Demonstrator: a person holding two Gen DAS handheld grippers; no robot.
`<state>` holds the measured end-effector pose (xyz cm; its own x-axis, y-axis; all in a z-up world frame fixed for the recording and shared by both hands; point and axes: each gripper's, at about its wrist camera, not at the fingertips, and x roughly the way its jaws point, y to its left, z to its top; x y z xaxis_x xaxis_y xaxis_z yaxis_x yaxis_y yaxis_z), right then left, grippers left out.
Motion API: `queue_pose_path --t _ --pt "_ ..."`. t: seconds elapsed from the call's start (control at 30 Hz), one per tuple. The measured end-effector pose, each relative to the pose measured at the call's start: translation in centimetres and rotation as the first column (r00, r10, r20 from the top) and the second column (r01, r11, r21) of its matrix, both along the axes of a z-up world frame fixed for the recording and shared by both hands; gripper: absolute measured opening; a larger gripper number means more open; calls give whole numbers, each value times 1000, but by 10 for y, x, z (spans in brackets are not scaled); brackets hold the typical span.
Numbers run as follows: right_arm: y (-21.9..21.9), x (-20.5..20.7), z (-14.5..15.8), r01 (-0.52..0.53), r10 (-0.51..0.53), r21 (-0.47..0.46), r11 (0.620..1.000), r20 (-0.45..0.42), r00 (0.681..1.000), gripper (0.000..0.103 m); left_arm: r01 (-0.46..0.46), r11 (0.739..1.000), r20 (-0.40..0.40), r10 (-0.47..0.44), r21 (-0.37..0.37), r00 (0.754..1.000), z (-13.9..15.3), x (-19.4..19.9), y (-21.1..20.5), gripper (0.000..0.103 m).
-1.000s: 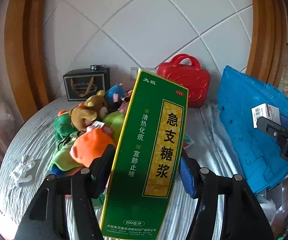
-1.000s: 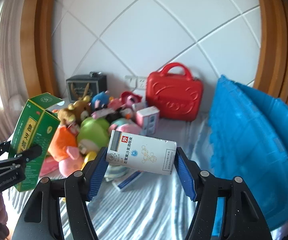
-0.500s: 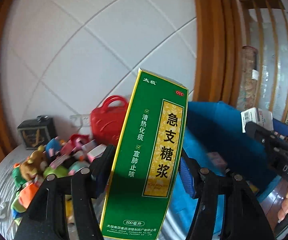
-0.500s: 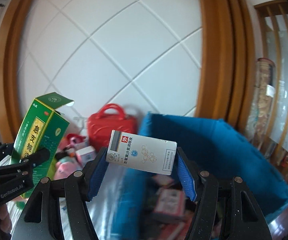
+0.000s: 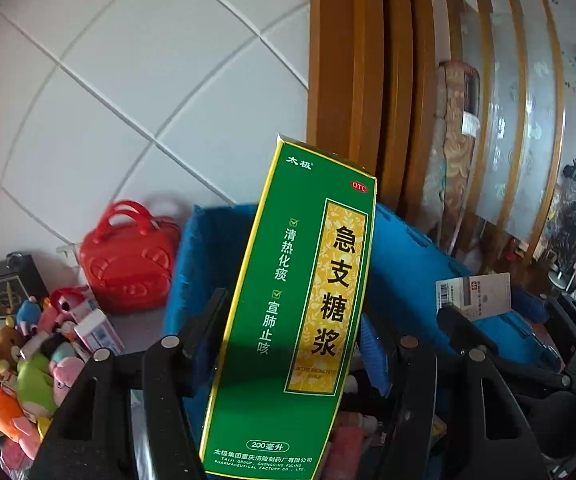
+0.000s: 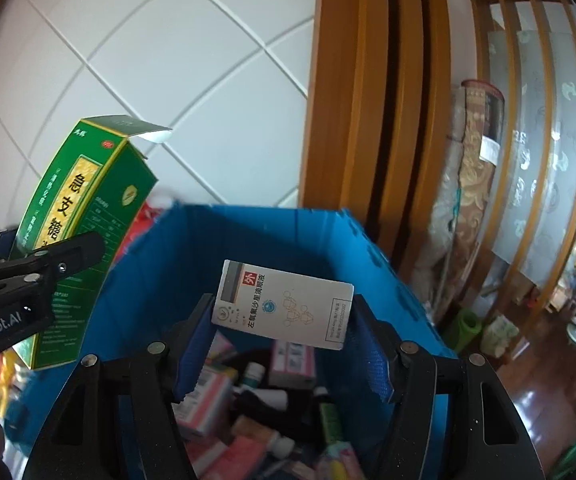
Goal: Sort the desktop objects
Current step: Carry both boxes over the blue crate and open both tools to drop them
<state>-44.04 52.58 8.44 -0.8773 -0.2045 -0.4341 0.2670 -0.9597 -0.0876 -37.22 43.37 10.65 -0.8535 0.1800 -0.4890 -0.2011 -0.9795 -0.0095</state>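
Your left hand-held gripper (image 5: 292,344) clamps the tall green syrup box (image 5: 300,320) upright, its top flap open, and your right hand-held gripper (image 6: 283,340) grips the white eye-drop box (image 6: 283,304) crosswise, both above the blue bin (image 6: 191,248). One bin, open-topped, holds a jumble of pink cartons and small bottles. To its left a red case (image 5: 127,260) and a heap of plush toys (image 5: 23,376) lie on the bench (image 5: 139,328), by the tiled wall.
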Motion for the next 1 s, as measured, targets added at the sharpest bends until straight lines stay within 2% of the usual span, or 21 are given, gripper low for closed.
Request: queue_pose_path --t 0.17,0.3,0.4,0.47,0.8,0.87,0.97,1.0 --pt "21 -36 -20 16 -18 22 1000 90 996 65 -10 999 80 14 -51 997 -23 -25 31 60" --pt "28 -57 -32 26 -33 53 998 151 988 66 0 998 168 11 -65 986 -38 -42 42 60" --pt "30 -66 -35 13 -23 56 998 194 981 66 -3 998 201 16 -63 979 -41 -48 43 60" --pt "28 -72 -39 29 -52 112 993 207 977 66 4 997 219 12 -75 976 -44 -49 46 60" --pt "29 -67 -45 6 -44 162 987 227 973 67 0 998 249 15 -61 968 -58 -42 41 65" --pt "32 -65 -45 6 -43 163 987 225 973 67 -5 998 243 18 -57 970 -57 -38 39 74" --pt "35 -65 -44 5 -40 157 988 224 974 70 -5 999 225 16 -49 974 -53 -33 36 80" --pt "35 -64 -44 3 -37 154 988 223 974 78 -5 999 219 15 -47 976 -52 -31 35 80"
